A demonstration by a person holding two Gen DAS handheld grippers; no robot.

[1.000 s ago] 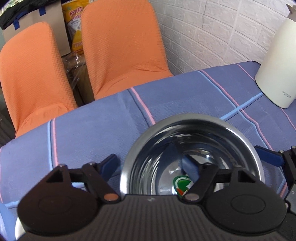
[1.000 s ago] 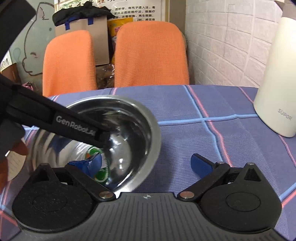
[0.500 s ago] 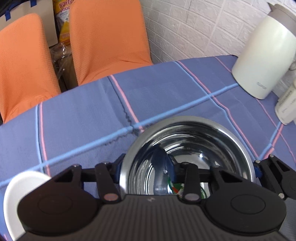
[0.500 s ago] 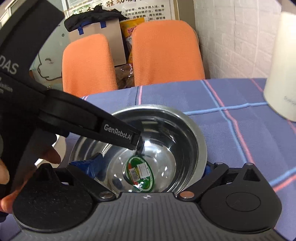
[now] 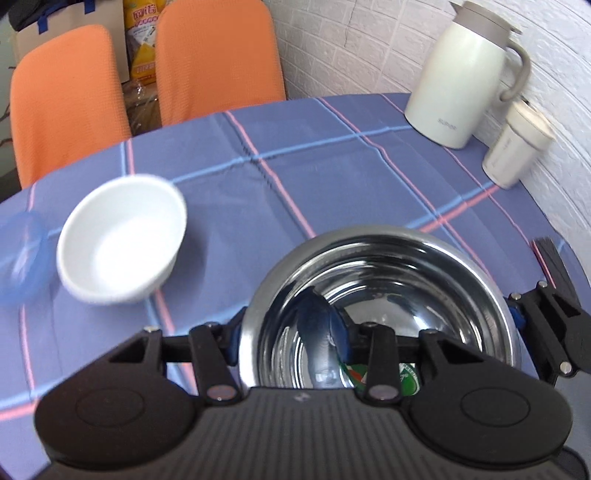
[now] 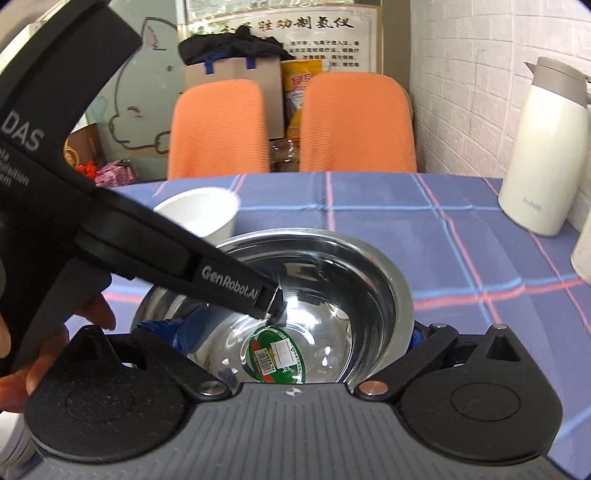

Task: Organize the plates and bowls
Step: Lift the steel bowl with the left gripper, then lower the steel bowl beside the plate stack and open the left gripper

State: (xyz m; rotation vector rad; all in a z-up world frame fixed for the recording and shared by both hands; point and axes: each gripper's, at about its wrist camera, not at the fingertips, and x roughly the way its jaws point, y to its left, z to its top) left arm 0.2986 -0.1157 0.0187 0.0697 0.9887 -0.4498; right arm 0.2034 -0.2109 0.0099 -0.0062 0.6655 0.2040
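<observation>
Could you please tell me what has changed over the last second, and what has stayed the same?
The right claw closed onto the steel bowl, joining the left claw. The left view swung, bringing the white bowl and cup into sight. The left claw's grip on the rim and the kettle are unchanged.

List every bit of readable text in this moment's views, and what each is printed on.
"GenRobot.AI": finger arm of the left gripper, seen from the right wrist.
"DAS": the left gripper's body; the smaller lines beneath are cut off.
"SUPOR": white thermal jug, small but legible.
Wall poster: large Chinese heading, body text too small to read.
Green sticker in the steel bowl: barcode only, print too small.
Yellow snack bag: characters blurred.
</observation>
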